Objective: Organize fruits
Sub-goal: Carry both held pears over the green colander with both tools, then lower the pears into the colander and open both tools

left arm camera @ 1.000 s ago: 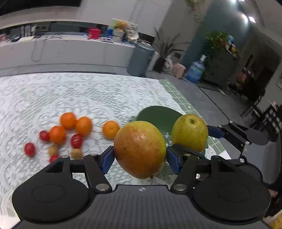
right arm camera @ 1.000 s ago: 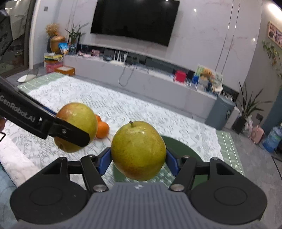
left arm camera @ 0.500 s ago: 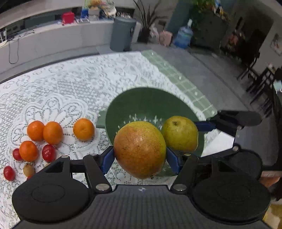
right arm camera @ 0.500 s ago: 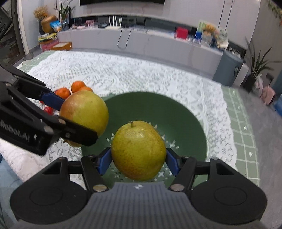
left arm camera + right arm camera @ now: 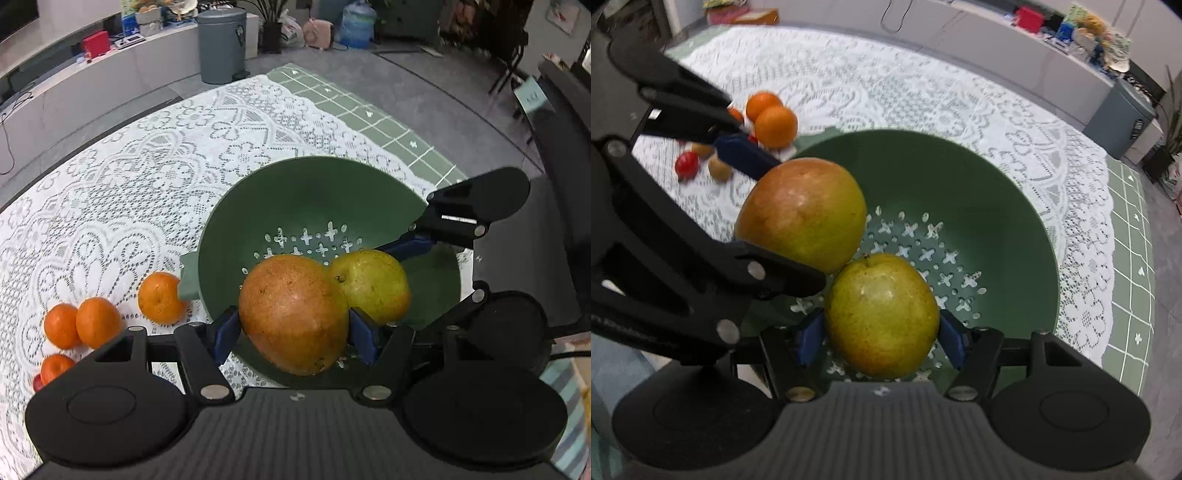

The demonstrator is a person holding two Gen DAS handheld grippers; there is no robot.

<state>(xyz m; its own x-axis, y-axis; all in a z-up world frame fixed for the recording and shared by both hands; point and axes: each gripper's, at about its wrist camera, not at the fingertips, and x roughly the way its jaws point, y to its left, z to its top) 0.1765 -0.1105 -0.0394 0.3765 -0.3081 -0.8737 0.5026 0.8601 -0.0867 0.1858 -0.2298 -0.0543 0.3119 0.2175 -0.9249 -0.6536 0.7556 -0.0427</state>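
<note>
White lace cloth (image 5: 155, 173) covers the table in a living room, and a green perforated colander (image 5: 317, 192) sits on it just ahead of both tongs. The left tongs (image 5: 293, 332) are clamped on a reddish-orange mango-like fruit (image 5: 291, 310), their blue pads pressing its two sides, and hold it over the near part of the colander. The right tongs (image 5: 881, 338) grip a yellow-green pear-like fruit (image 5: 881, 314) the same way, just right of the first; the two fruits touch or nearly touch. Both are carried side by side, probably so the large fruits go into the colander together. Neither appears to rest on the bottom yet. Left of the left tongs, outside the colander, tangerines (image 5: 98, 321) lie in a loose group on the cloth, with a red cherry tomato (image 5: 686, 165) and a small brown fruit (image 5: 719, 170) near them, apparently awaiting sorting.
</note>
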